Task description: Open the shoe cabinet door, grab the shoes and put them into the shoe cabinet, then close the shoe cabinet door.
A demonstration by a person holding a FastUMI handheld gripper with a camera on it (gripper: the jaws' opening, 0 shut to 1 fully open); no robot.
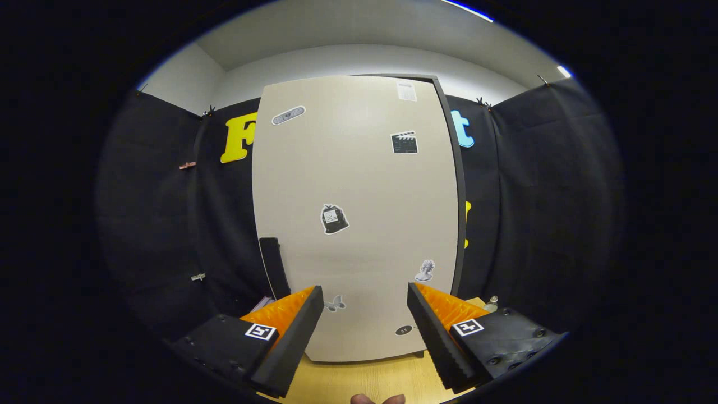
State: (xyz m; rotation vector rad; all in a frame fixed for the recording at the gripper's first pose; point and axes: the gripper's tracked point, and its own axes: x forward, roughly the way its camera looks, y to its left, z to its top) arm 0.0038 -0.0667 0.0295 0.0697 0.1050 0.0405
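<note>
The shoe cabinet door (359,219) stands shut, or very nearly so, flat across the front of the shoe cabinet (461,185), whose dark side edge shows as a thin strip along the door's right. The door is a tall pale panel with its long axis upright, its face turned squarely toward the tool (364,320), and it carries several small stickers (334,219). A dark vertical handle (274,266) sits low on its left edge, so the hinges are probably along the right and the panel would swing out from the left. The cabinet rests on a wooden surface (364,379) and the door's bottom edge lies just beyond the fingertips. The tool is released, its fingers spread apart with nothing between them, aimed at the lower middle of the door; held like this it looks squared up to the panel, with the handle off beyond the left finger. No shoes can be made out, so a shut door here fits either shoes waiting outside or shoes already stowed within. A fingertip (377,399) of the person shows at the near edge of the surface.
</note>
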